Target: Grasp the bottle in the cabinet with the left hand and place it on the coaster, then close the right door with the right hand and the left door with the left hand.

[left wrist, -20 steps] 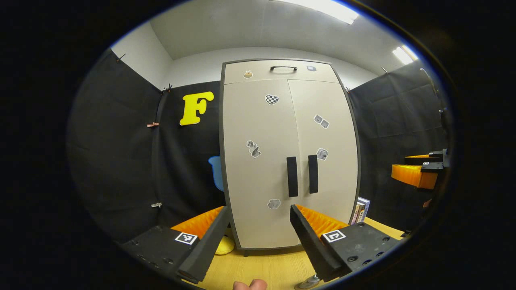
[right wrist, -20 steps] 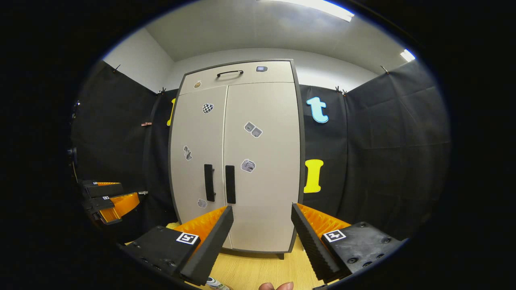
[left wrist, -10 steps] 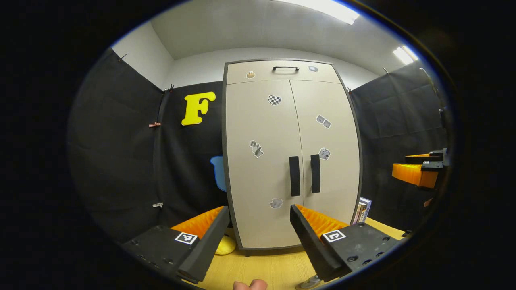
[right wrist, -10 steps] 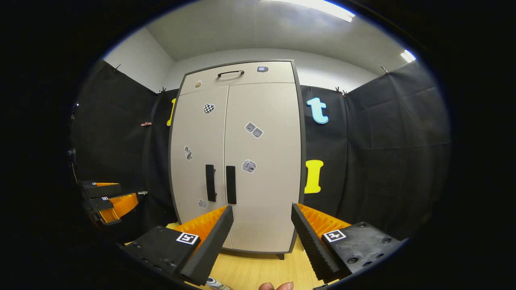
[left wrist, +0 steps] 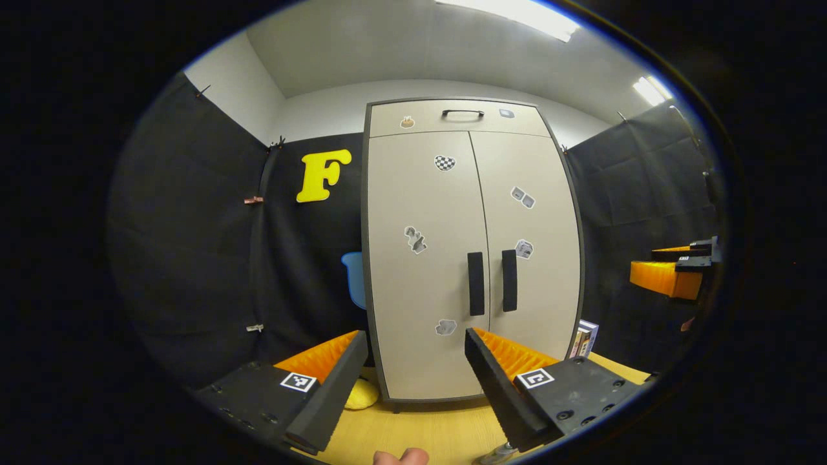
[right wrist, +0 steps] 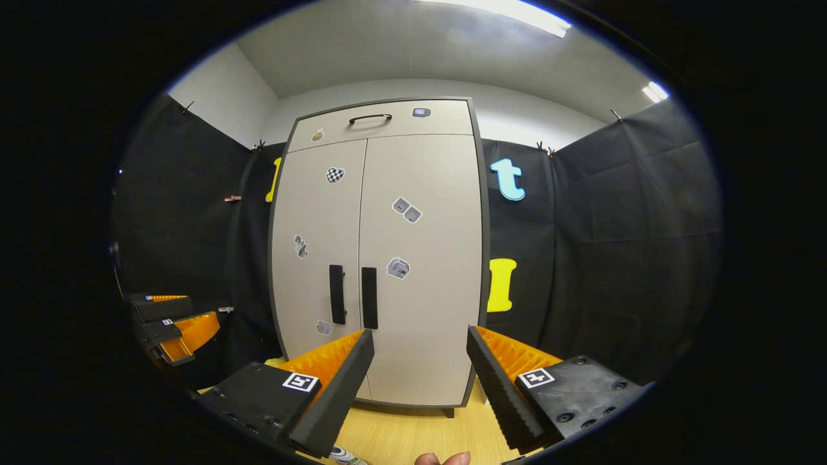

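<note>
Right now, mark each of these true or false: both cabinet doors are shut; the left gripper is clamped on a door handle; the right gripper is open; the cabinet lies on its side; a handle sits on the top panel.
1. Both doors of the cabinet are shut. True: the left door and right door meet flush at the middle.
2. The left gripper is clamped on a door handle. False: its fingers are spread with nothing between them, short of the door handles.
3. The right gripper is open. True: its fingers stand apart, empty.
4. The cabinet lies on its side. False: it stands upright on the table.
5. A handle sits on the top panel. True: the top handle is above the doors.
</note>
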